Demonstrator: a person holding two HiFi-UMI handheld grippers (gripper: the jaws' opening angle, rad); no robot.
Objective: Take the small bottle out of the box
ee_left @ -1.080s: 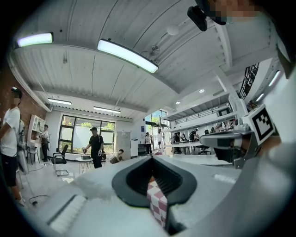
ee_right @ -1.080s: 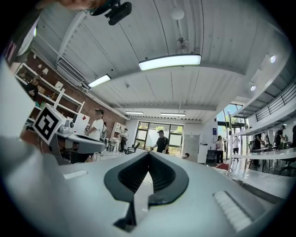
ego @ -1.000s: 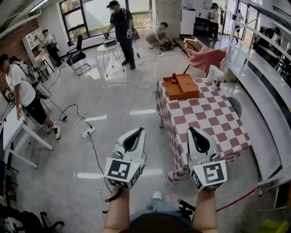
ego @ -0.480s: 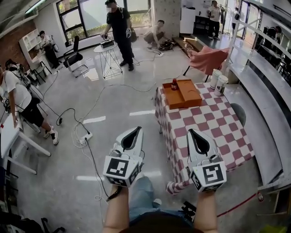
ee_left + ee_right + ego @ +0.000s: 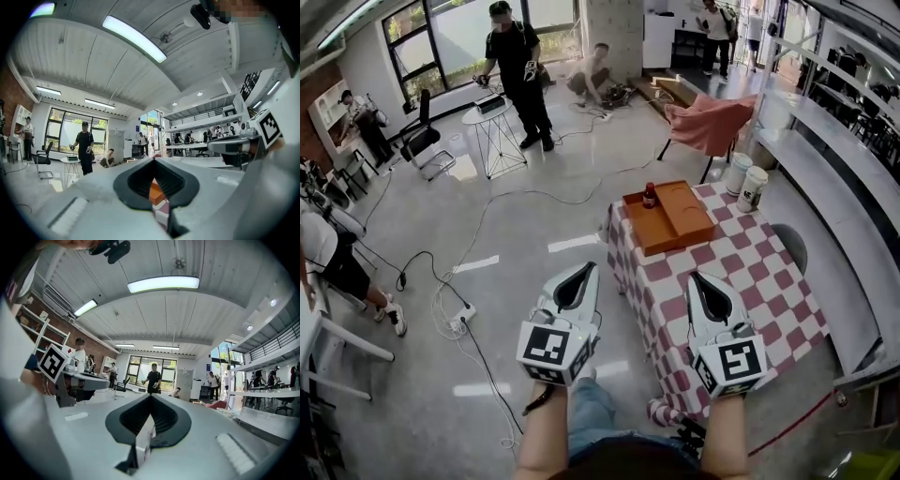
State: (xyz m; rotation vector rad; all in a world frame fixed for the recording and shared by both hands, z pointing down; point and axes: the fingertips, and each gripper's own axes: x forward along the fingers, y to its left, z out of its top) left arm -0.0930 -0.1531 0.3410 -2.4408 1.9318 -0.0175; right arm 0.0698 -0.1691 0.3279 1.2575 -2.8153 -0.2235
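The small bottle (image 5: pixel 650 195) stands up in the upper left corner of the orange box (image 5: pixel 684 214) on the checked worktop (image 5: pixel 741 272), right of the middle of the frame. The left hand-held gripper (image 5: pixel 581 277) and right hand-held gripper (image 5: pixel 705 289) are low in the frame, well apart from it. Both are pinched closed and hold nothing, I think because the person is not near enough yet. I count one bottle, one box, two grippers and two white tubs (image 5: pixel 753 187)

A table (image 5: pixel 741 272) under a red-and-white checked cloth, right of centre, carries an orange box (image 5: pixel 675 220) at its upper-left corner.
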